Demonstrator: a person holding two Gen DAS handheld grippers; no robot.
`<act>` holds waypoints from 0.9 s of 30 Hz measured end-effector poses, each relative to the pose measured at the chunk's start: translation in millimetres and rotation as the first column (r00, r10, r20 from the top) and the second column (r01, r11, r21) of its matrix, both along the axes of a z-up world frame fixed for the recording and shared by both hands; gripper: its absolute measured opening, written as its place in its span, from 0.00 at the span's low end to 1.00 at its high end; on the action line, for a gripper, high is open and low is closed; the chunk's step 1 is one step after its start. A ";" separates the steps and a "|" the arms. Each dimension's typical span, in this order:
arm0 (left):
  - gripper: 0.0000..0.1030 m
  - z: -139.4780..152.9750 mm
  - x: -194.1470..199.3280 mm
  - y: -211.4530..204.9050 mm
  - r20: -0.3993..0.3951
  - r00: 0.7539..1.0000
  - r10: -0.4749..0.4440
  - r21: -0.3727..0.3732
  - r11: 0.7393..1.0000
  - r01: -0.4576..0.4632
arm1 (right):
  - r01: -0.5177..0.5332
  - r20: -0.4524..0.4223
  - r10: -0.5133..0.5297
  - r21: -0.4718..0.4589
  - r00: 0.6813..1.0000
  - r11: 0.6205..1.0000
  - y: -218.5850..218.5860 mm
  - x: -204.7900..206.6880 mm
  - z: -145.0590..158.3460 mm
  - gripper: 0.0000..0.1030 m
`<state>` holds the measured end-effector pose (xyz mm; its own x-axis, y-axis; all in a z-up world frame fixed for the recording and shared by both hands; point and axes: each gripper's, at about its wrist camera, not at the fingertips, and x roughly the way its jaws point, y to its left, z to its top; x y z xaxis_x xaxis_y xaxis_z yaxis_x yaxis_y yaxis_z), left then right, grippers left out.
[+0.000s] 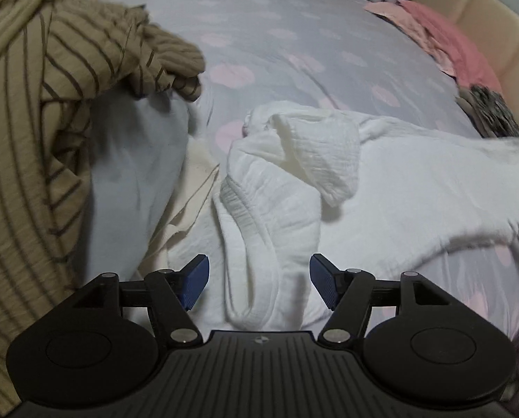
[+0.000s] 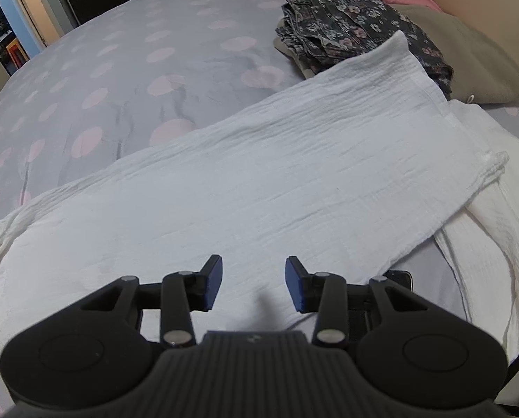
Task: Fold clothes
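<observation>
Jaws spread on both the left gripper and the right gripper, each empty above a white crinkled garment laid across a grey bedspread dotted with pink. Beyond the garment's far end sits a folded dark floral piece; a tan striped garment bunches beside its crumpled end.

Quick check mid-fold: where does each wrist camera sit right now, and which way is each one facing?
Left wrist: sits behind the open left gripper, low over the white garment's bunched end, facing across the bed; a striped tan garment is at left.
Right wrist: sits behind the open right gripper, over the garment's flat part, facing a floral folded pile.
Shared: the white garment, the dotted bedsheet and the pink fabric at the far edge.
</observation>
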<state>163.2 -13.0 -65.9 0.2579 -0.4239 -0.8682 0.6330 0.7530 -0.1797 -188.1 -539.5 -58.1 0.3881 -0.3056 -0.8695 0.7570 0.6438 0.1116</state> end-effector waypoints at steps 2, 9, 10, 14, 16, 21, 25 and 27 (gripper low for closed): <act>0.60 -9.8 6.1 -3.5 -0.022 0.999 0.039 0.038 0.999 -0.038 | 0.003 0.001 -0.003 -0.001 1.000 1.000 -0.8 -2.9 -0.2 0.42; 0.20 -29.5 10.7 -21.8 -0.050 0.997 0.055 0.146 0.988 -0.047 | 0.109 0.033 -0.109 0.003 0.993 0.994 -25.3 -29.1 -1.7 0.47; 0.17 -25.7 10.7 -22.2 -0.044 0.997 0.056 0.137 0.989 -0.049 | 0.144 0.041 -0.144 0.010 0.989 0.990 -32.8 -37.3 -2.0 0.48; 0.11 -2.2 12.9 -17.5 -0.016 0.996 0.091 0.062 0.994 -0.090 | 0.254 0.078 -0.257 0.035 0.963 0.966 -65.6 -68.2 -4.6 0.51; 0.11 10.8 15.1 -13.1 0.009 0.992 0.124 0.032 0.992 -0.124 | 0.301 0.096 -0.304 0.047 0.948 0.952 -82.2 -82.8 -6.3 0.51; 0.10 27.9 24.2 -4.0 0.049 0.974 0.223 0.005 0.975 -0.224 | 0.412 0.138 -0.420 0.081 0.897 0.907 -123.6 -119.1 -10.5 0.50; 0.10 30.0 27.7 -10.8 0.067 0.967 0.244 0.030 0.969 -0.247 | 0.496 0.169 -0.508 0.111 0.845 0.861 -156.8 -148.2 -13.9 0.49; 0.09 28.5 27.6 -15.7 0.074 0.967 0.245 0.048 0.967 -0.248 | 0.525 0.179 -0.541 0.134 0.822 0.841 -171.7 -158.4 -16.7 0.49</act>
<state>190.8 -28.7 -37.4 0.4063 -0.2909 -0.8662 0.4356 0.8950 -0.0963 -346.6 -711.2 -74.8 0.3525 -0.4531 -0.8188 0.9348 0.1300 0.3305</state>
